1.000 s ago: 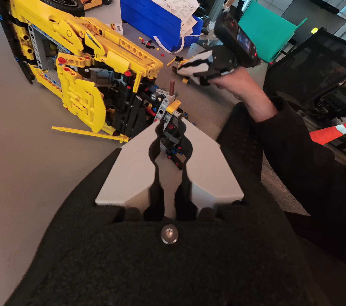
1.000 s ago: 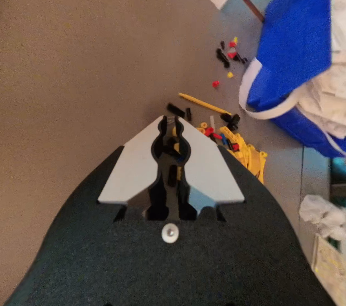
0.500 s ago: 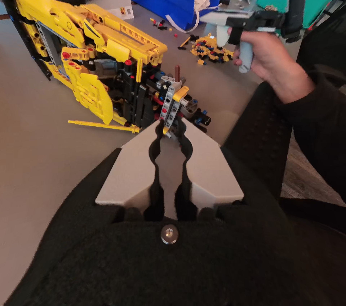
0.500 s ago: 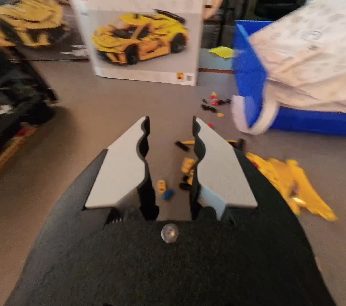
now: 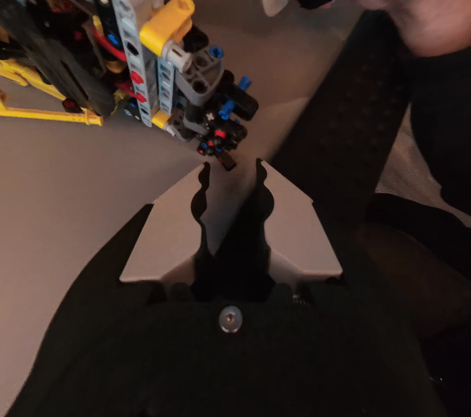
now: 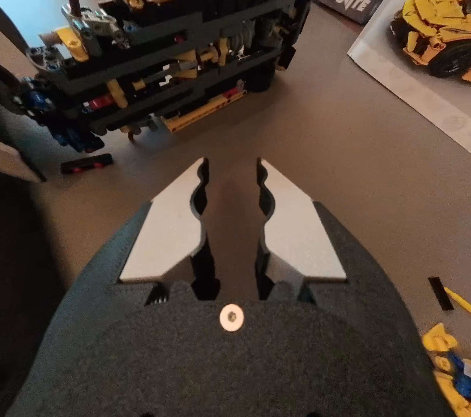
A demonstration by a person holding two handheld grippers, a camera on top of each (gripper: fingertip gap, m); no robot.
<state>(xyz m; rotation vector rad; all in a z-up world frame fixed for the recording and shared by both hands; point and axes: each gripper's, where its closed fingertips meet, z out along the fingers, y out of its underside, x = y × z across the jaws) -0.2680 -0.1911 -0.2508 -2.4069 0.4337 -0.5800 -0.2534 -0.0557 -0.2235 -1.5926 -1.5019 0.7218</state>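
Yellow and black brick-built car model (image 5: 107, 52) lies on its side on the grey table (image 5: 76, 175); the left gripper (image 5: 232, 165) hovers just short of its lowest black pieces, jaws apart and empty; the right gripper (image 6: 232, 162) faces the model's underside (image 6: 178, 52), jaws wide, empty; a small black loose piece (image 6: 86, 163) lies near.

Black textured tool (image 6: 232, 162), grey wavy-edged fingers (image 6: 168, 226), silver screw (image 6: 231, 317), dark sleeve (image 5: 443, 124).

Yellow-and-black brick car model (image 6: 178, 42) lies tipped on its side on the table.
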